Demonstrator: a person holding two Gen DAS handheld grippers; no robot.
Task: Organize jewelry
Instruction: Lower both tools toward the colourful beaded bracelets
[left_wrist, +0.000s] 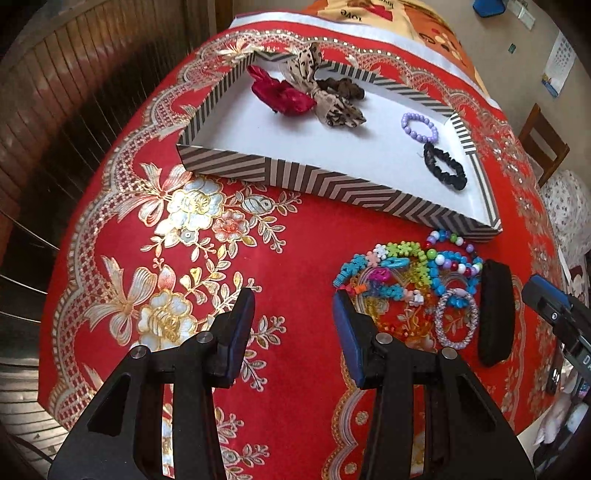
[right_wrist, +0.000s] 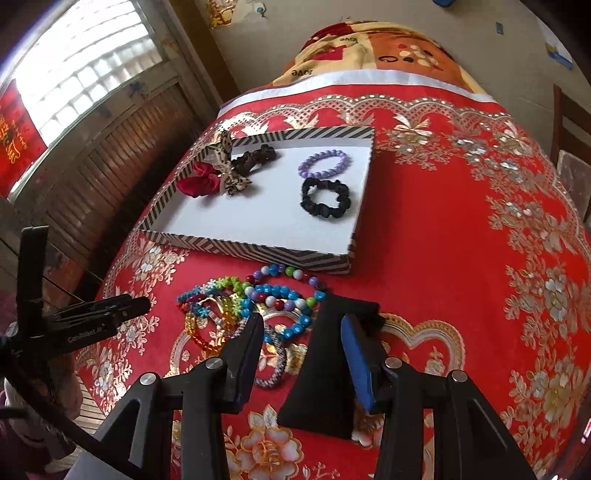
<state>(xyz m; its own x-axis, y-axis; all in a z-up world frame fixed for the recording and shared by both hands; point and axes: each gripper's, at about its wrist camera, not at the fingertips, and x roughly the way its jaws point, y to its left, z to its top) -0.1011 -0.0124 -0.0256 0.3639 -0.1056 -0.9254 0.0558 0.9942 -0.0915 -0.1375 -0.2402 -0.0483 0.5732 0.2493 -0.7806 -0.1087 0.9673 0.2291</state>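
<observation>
Left hand-held gripper (left_wrist: 293, 308) — jaws apart, nothing between them — hangs over the red floral cloth (left_wrist: 303, 406) on the tabletop, just left of a heap of coloured bead bracelets (left_wrist: 410, 273). Right hand-held gripper (right_wrist: 303, 328) — jaws likewise apart, empty — is poised above the heap's near edge, over a grey woven bangle (right_wrist: 275, 363) and a black pouch (right_wrist: 328, 369). Behind the heap stands a striped tray (left_wrist: 295, 177) containing a red scrunchie (left_wrist: 284, 95), a leopard-print bow (left_wrist: 332, 107), a brown scrunchie (left_wrist: 343, 88), a purple bead bracelet (left_wrist: 419, 127) and a black scrunchie (left_wrist: 445, 166).
</observation>
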